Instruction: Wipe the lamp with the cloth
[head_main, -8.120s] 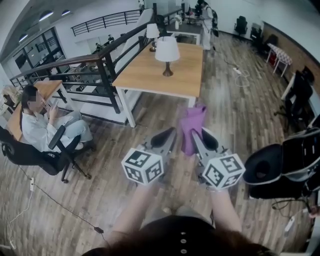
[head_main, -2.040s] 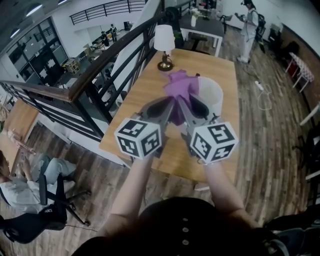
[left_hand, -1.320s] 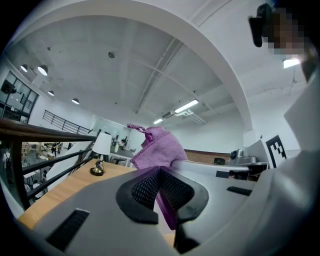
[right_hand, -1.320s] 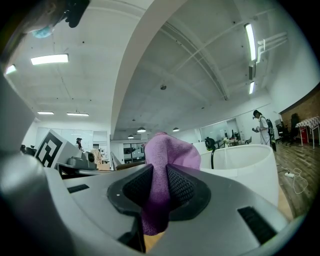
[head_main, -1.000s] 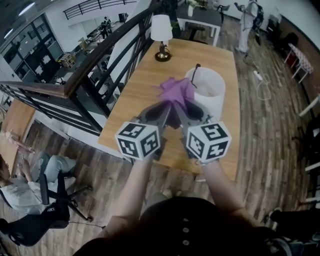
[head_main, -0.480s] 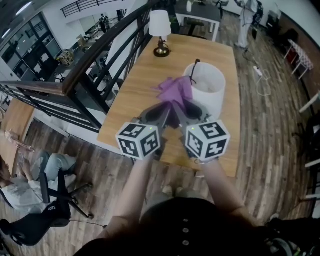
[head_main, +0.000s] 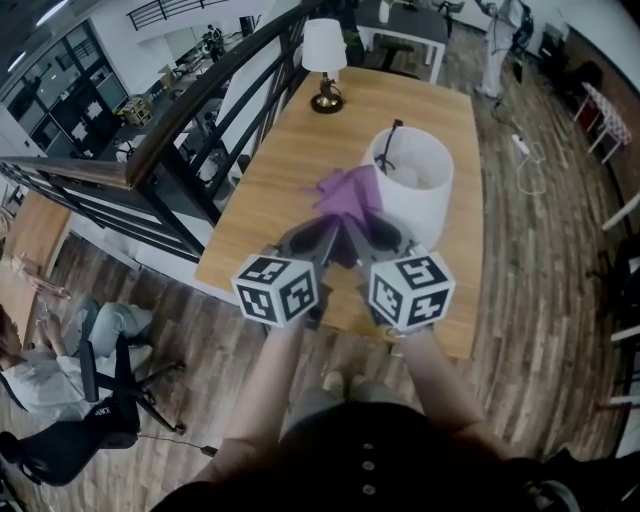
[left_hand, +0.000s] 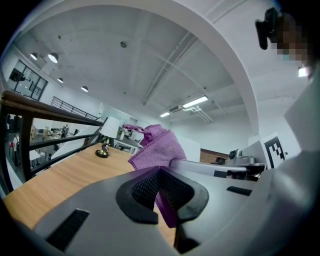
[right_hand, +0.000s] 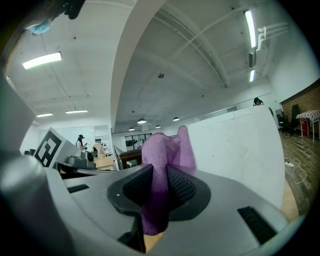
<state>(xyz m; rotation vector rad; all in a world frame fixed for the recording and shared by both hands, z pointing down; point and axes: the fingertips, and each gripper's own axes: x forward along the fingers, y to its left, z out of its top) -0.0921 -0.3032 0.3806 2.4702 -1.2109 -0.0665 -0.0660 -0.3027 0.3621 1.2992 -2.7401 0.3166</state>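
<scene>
One seated person (head_main: 45, 372): lower left of the head view, on a black chair (head_main: 92, 432), on the level below the railing.
Railing (head_main: 185, 125): dark, with a wooden top rail; runs from the left edge up to top centre, along the table's left side.
Table (head_main: 285, 165): light wood, centre of the head view; also seen at lower left of the left gripper view (left_hand: 47, 187).
Small lamp (head_main: 323, 58): white shade, brass base, upright at the far end of the table, top centre; well apart from both grippers.
Left gripper (head_main: 326, 238): centre of frame, held over the near part of the table; marker cube (head_main: 276, 290) below it. Its own view (left_hand: 159, 174) shows the jaws closed onto a fold of the cloth.
Cloth (head_main: 350, 192): purple, bunched, standing up above both pairs of jaws; clamped from both sides (left_hand: 154, 145) (right_hand: 162, 150).
Right gripper (head_main: 368, 238): just beside the left one, tips converging. Its own view (right_hand: 160, 175) shows the jaws pinching the cloth.
Lamp (head_main: 415, 185): large white shade, right of centre, upright on the table. Cloth overlaps the shade's left rim in the head view; shade wall (right_hand: 240, 150) just beside the cloth in the right gripper view. Contact cannot be confirmed.
Floor (head_main: 540, 250): wood planks, right side.
</scene>
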